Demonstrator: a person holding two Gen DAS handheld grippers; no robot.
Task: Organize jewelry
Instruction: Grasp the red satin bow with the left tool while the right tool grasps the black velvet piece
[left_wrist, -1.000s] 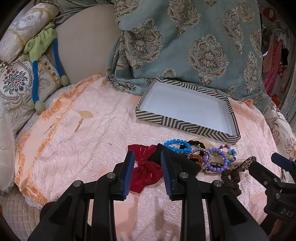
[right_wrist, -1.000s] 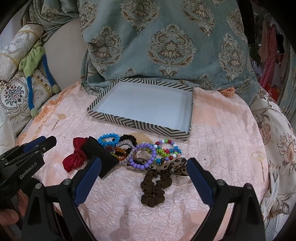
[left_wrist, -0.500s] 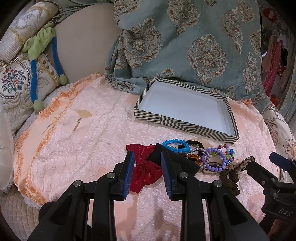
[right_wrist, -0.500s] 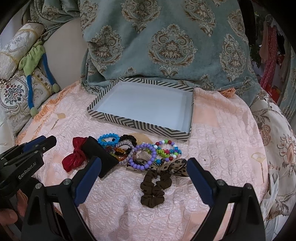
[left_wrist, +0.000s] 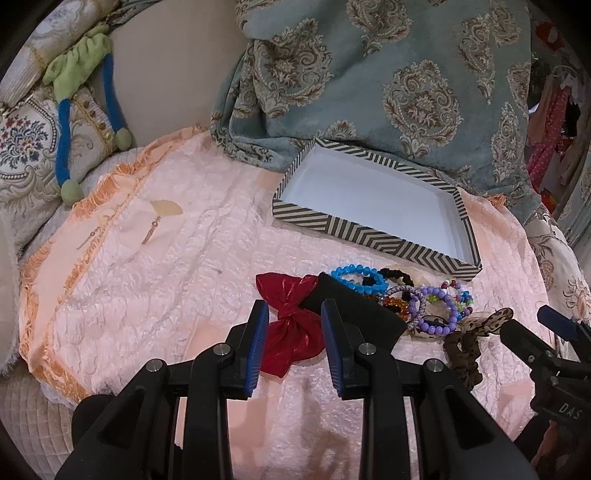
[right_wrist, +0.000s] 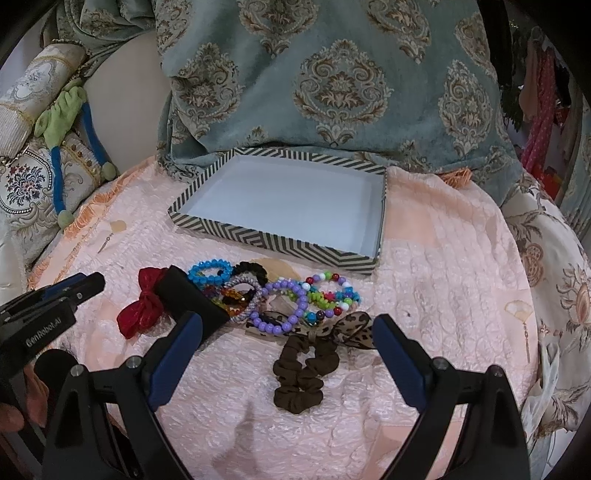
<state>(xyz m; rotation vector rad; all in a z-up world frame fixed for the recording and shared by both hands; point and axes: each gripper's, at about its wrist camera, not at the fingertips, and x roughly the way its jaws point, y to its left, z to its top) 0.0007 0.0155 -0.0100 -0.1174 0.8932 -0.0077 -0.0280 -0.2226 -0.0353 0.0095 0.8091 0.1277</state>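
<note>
A pile of jewelry lies on the pink quilted cloth: a red bow (left_wrist: 291, 325) (right_wrist: 142, 306), a black clip (right_wrist: 192, 299), a blue bead bracelet (right_wrist: 210, 272), a purple bead bracelet (right_wrist: 280, 306), a multicolour bead bracelet (right_wrist: 332, 295) and a brown scrunchie with leopard bow (right_wrist: 301, 369). An empty striped tray with a white floor (left_wrist: 373, 229) (right_wrist: 273, 240) sits behind the pile. My left gripper (left_wrist: 293, 343) is open, low over the red bow. My right gripper (right_wrist: 284, 354) is wide open above the brown scrunchie.
A teal damask fabric (right_wrist: 332, 81) hangs behind the tray. Embroidered cushions and a green and blue plush toy (left_wrist: 85, 85) lie at the left. The pink cloth (left_wrist: 147, 277) ends in an orange fringe at the left edge.
The left gripper has crept slightly forward and down toward the red bow. The right gripper has barely moved. No item has shifted.
</note>
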